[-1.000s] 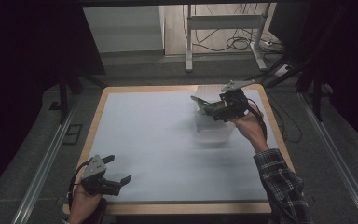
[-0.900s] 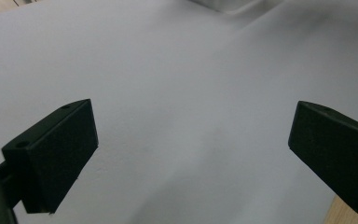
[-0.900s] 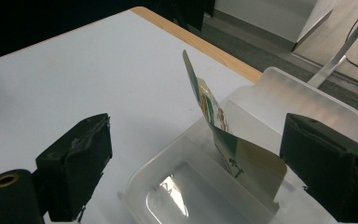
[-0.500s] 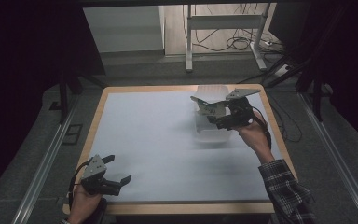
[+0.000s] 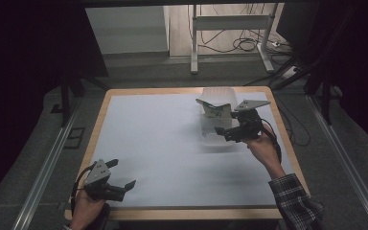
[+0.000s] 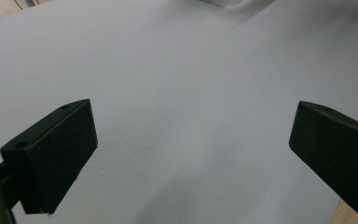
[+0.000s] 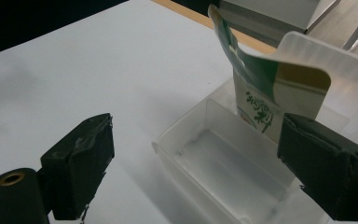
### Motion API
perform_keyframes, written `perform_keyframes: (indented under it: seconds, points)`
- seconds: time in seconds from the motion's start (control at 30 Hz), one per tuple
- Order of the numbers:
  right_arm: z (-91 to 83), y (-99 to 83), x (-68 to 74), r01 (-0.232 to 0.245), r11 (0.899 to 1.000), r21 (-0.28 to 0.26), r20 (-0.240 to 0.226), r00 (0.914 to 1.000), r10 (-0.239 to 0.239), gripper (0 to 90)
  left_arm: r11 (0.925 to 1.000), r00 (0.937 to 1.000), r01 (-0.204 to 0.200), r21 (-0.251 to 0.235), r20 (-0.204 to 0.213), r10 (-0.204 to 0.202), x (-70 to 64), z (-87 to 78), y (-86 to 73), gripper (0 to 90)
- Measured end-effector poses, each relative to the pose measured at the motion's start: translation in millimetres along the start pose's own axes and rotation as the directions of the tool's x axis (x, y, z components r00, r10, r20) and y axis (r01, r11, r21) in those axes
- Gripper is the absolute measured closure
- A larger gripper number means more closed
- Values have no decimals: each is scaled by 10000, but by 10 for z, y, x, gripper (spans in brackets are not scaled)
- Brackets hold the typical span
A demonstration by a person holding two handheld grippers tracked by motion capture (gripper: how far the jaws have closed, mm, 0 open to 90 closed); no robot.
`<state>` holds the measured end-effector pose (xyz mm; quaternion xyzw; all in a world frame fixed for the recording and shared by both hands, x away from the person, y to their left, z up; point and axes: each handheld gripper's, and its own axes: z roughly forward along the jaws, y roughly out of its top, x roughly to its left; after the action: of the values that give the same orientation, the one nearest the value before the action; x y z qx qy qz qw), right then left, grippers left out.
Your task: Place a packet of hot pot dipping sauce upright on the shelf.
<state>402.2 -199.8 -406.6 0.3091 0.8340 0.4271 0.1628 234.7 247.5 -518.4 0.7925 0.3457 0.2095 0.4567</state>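
Here, standing upright in the far end of a clear, rectangular plastic container [image 7: 228, 172]: a green-and-white printed carton [image 7: 261, 88] with its top flap bent open and curling toward the camera in the right gripper view. Sitting on the far right part of a white-topped table with a light wooden rim [image 5: 187, 91]: the same translucent container [image 5: 219, 136], with the carton [image 5: 214, 109] rising above its wall in the high view. Lying open and bare behind the carton: the near part of the container's floor.

Hovering just over the container's near right side: the right gripper [image 5: 231, 134], held in the right hand [image 5: 260, 143], jaws spread wide and gripping nothing. Framing the container from either side in the right gripper view: the two black jaws of that gripper [image 7: 200, 161], the right one overlapping the carton's lower edge in the picture, contact not determinable.

Resting well apart from the container, at the table's near left corner: the left gripper [image 5: 123, 173], held in the left hand [image 5: 84, 211], jaws likewise wide apart and empty. Looking across bare white tabletop in the left gripper view: the left gripper [image 6: 191, 149], with a pale edge of the container barely entering at the top.

Extending beyond the table's far edge: a grey floor with a white metal stand [image 5: 230, 24] and loose black cables [image 5: 249, 44].
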Motion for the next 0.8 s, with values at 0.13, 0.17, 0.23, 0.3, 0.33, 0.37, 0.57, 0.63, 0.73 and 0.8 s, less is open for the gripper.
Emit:
perform_keyframes:
  seconds: [0.13,0.17,0.23,0.3,0.33,0.37,0.57,0.63,0.73,0.8]
  points:
    - [-24,-55,15,-32,10000,-6,106,9999,32,100,10000,10000,-16,-1,-18,16,-2,1,0,7]
    - [-33,-73,21,-37,10000,-19,138,9999,37,98,10000,10000,-21,-1,-38,21,-2,0,0,6]
    - [-53,-109,36,-45,10000,-7,139,9999,45,89,10000,10000,1,13,-87,-1,0,-1,-1,3]
    - [-89,-161,68,-57,10000,13,200,9998,57,82,10000,9999,38,1,-137,-38,3,-4,-1,0]
    - [-89,-161,68,-57,10000,13,200,9998,57,82,10000,9999,38,1,-137,-38,3,-4,-1,0]
    - [-101,-177,76,-80,10000,-30,183,9998,81,81,10000,9999,52,-8,-140,-52,5,-6,-1,0]
    - [-204,-281,142,-78,10000,59,316,9995,77,67,9999,9998,118,-12,-151,-118,9,-11,0,0]
    - [-219,-297,158,-72,9999,87,325,9994,70,64,9999,9998,129,0,-137,-129,10,-11,0,0]
    - [-284,-367,216,-17,10000,66,354,9994,14,49,9997,9997,257,34,-24,-256,12,-8,2,0]
    - [-301,-383,229,-29,10000,33,347,9994,28,47,9994,9994,347,16,51,-347,13,-12,5,0]
